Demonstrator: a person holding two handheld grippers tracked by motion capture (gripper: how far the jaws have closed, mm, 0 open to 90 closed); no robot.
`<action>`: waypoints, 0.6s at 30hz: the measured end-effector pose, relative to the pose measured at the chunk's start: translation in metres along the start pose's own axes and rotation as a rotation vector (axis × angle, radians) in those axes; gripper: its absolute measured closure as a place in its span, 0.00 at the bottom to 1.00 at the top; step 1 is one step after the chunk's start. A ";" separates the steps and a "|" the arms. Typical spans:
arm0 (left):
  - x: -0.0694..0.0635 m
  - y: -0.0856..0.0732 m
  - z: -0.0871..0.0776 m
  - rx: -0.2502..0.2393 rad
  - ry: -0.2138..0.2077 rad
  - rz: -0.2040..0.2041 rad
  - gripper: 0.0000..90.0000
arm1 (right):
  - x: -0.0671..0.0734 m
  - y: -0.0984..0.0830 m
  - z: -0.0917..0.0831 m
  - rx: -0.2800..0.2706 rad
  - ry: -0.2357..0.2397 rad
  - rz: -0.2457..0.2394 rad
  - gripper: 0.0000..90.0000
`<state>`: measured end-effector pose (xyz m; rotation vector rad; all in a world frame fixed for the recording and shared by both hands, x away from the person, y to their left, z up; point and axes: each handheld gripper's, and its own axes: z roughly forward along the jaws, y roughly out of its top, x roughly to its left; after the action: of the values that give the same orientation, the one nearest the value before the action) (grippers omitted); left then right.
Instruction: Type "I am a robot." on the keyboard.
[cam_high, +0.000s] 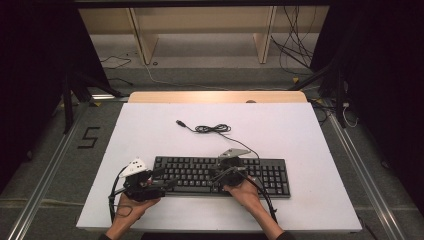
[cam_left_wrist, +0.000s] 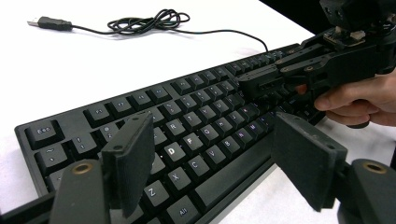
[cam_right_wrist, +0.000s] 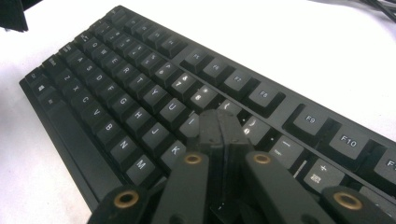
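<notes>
Step in hand: key pressing, by the look of it — the right tool (cam_right_wrist: 219, 133) is down on the keyboard (cam_high: 220, 175), tip among the keys around K, L and the row above.
Keyboard: lies flat on the white worktop (cam_high: 150, 130), at the near middle, its long side running nine to three o'clock.
Right tool: jaws pressed flat together, nothing between them, used as a single poking tip.
Left tool: over the keyboard's nine o'clock end (cam_left_wrist: 210, 154), jaws standing wide, gripping nothing; the D, F, C keys show in the gap between them.
Cable: the keyboard's lead is coiled (cam_high: 212, 129) at twelve o'clock of the board, plug (cam_high: 181, 123) lying loose on the worktop.
Next move calls for: I'd judge a short lift of the right tip, then a clean drop on one key only — neighbours sit close.
Watch: the left tool may need to shut before it can poke too.
</notes>
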<state>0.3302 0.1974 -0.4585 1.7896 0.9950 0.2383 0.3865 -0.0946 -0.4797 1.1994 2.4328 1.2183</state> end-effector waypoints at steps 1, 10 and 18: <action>0.000 0.000 0.000 0.000 0.000 0.000 0.33 | 0.000 0.000 0.001 0.004 -0.003 -0.002 1.00; 0.000 -0.002 -0.001 0.003 0.003 -0.003 0.32 | 0.001 -0.001 0.001 0.005 -0.009 -0.001 1.00; 0.002 -0.003 -0.002 -0.004 0.015 -0.008 0.31 | -0.001 0.004 -0.012 -0.079 0.048 0.044 0.83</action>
<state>0.3286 0.2008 -0.4603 1.7820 1.0115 0.2491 0.3837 -0.1014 -0.4692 1.2216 2.3791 1.3569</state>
